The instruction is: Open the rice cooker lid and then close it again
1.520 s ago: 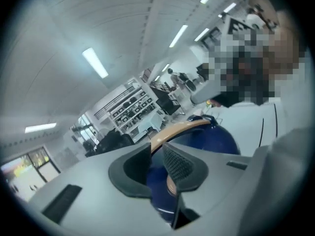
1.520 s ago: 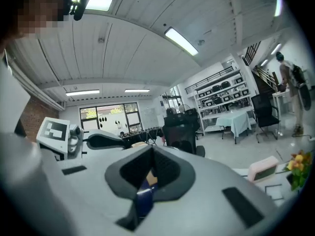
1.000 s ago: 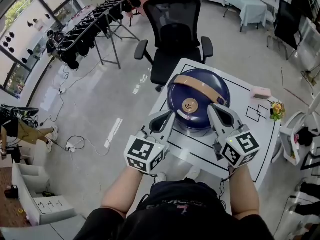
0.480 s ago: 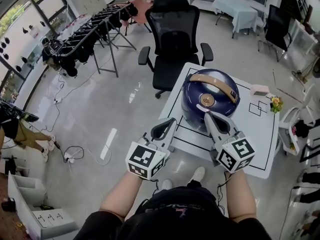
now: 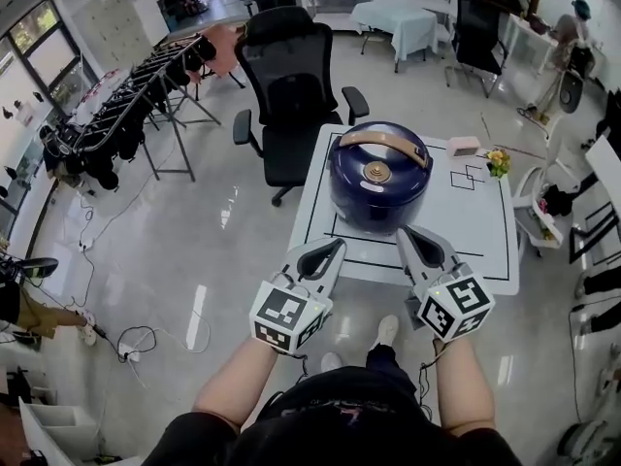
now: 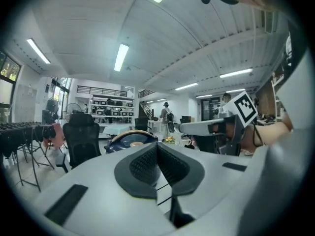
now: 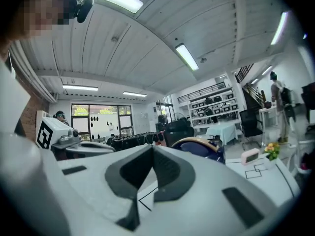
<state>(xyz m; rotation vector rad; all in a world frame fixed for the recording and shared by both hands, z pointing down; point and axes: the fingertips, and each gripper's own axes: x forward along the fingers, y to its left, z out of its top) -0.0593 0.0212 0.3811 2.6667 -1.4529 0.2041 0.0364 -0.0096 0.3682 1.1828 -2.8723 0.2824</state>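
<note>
Your L gripper (image 5: 333, 248) & R gripper (image 5: 408, 233): jaws closed, empty. Blunt tips could shove rice cooker (image 5: 376, 187) off-mark.

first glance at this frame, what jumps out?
A dark blue rice cooker with a tan handle, lid down, sits left of centre on the white table. At the table's near edge hover the left gripper and right gripper, marker cubes facing up, jaws shut and empty, neither touching the cooker. A black office chair stands just beyond the table.
</note>
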